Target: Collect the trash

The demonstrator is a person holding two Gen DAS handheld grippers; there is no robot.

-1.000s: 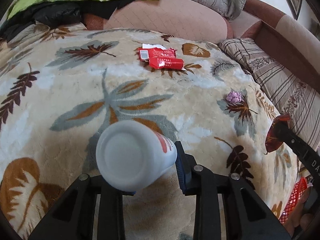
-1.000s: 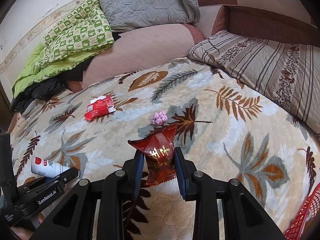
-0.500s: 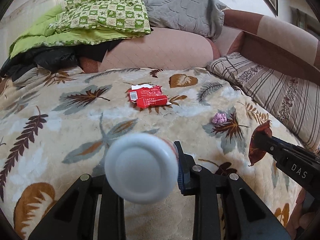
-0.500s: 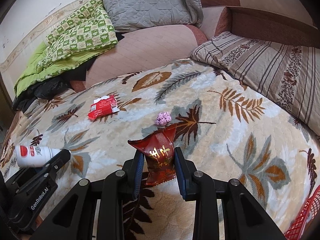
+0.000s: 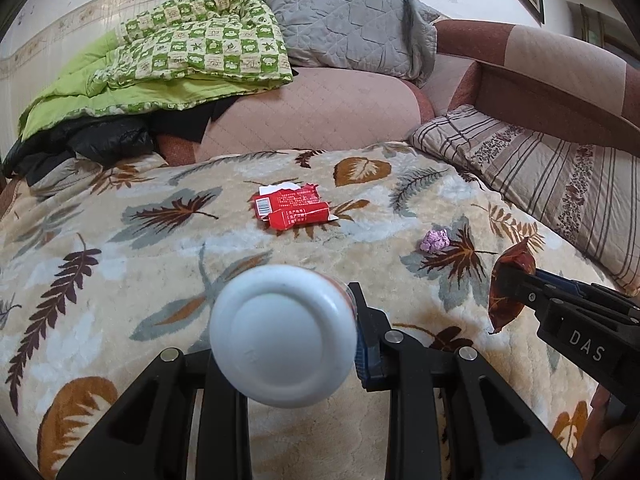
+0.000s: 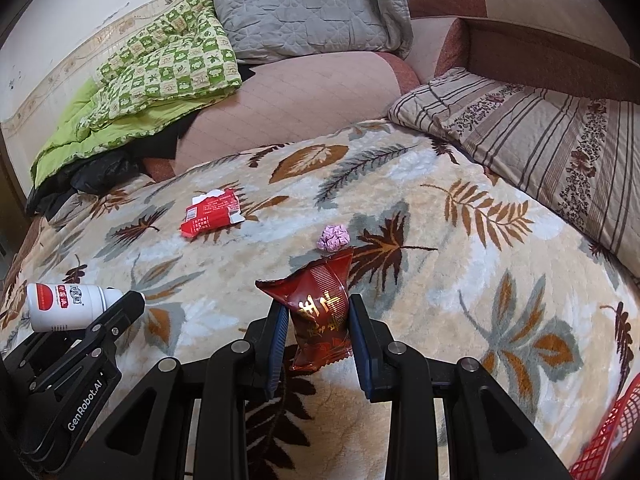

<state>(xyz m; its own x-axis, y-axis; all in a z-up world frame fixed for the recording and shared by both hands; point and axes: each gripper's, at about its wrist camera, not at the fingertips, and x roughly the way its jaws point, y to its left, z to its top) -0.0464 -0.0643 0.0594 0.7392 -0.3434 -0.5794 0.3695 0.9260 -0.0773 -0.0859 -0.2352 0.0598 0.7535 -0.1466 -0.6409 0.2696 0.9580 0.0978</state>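
Between the black fingers of the left gripper (image 5: 286,336), in the left wrist view, a white plastic bottle with a red label (image 5: 283,334) sits pinched, its round base facing the lens. Over the last second the view has lifted: the bottle, which hung low over the leaf-patterned plush blanket (image 5: 120,280), is now raised and level, so the pick-up looks done and the carry to a bin comes next. At 12 o'clock of the bottle lies a torn red paper wrapper (image 5: 292,210); at 2 o'clock a crumpled purple foil ball (image 5: 434,241). Both are left to collect.

From the right wrist view, the right gripper (image 6: 318,334) is clamped on a dark red foil snack packet (image 6: 320,320), as it was a second ago. The left gripper (image 6: 80,340) has swung up at 9 o'clock. A red mesh basket (image 6: 604,436) peeks in at 4 o'clock, probably the drop point. Behind the blanket lie a green checked quilt (image 6: 160,64), grey quilted cover (image 6: 296,12) and striped cushion (image 6: 532,128).
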